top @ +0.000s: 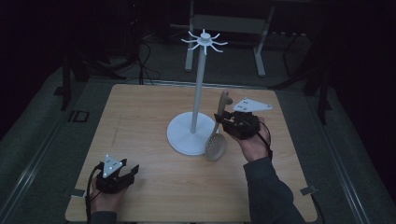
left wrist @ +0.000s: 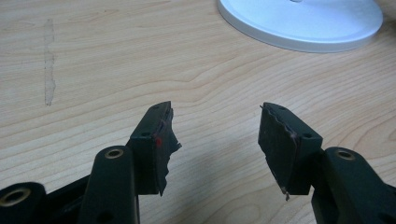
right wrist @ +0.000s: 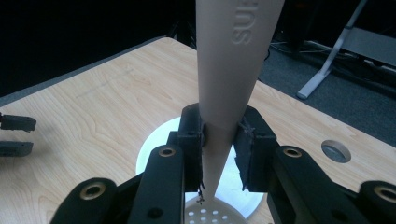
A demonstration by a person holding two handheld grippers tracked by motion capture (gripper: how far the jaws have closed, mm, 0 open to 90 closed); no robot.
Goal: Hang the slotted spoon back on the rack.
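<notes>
- High view: the slotted spoon (top: 216, 140) stands nearly upright, tilted slightly, its perforated bowl low at the table (top: 140, 121), just beside or over the right edge of the stand's round base; whether the bowl touches the table cannot be told
- Right gripper (top: 227, 120) is clamped on the spoon's handle above the bowl; the handle's top rises past the gripper beside the stand's pole
- Right gripper view: the pale handle (right wrist: 229, 70) runs up between the two black jaws, both pads pressed against its narrow part; raised lettering shows on the wider upper part; the holed bowl (right wrist: 210, 214) sits below the jaws
- White utensil stand (top: 196, 126) sits mid-table, tall pole topped by a ring of radiating hooks (top: 204, 41), none carrying anything
- Left gripper (top: 126, 173) rests at the near left of the table, well apart from the stand
- Left gripper view: jaws stand wide apart with bare wood between them, holding nothing; the stand's base rim (left wrist: 299, 28) lies ahead
</notes>
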